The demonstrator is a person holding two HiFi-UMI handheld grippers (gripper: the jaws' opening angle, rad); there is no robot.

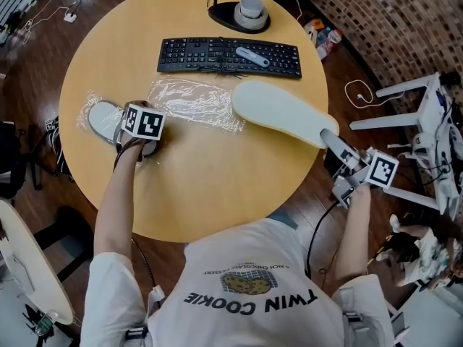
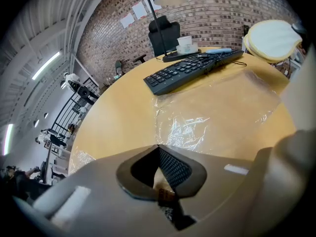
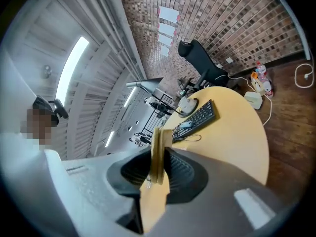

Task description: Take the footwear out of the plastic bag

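Right hand-held gripper (image 1: 329, 137) is clamped on the heel edge of a pale slipper (image 1: 278, 110), held sole-up, clear of the surface (image 1: 202, 186) and outside the empty plastic bag (image 1: 192, 103). Left hand-held gripper (image 1: 141, 139), jaws drawn together, bears down beside a second, still-wrapped slipper (image 1: 103, 118).

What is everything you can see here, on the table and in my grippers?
Table: one, tan, round.
Keyboard: one, black, far side of table.
Lamp: one, black, behind keyboard.
Cup: one, white, on lamp base.
Plastic bag: one, clear, flat at table centre.
White slipper: one, held above table's right side.
Grey slipper: one, inside clear plastic, table's left.
Left gripper: one, grey, apparently shut on plastic bag's end.
Right gripper: one, grey, shut on white slipper.
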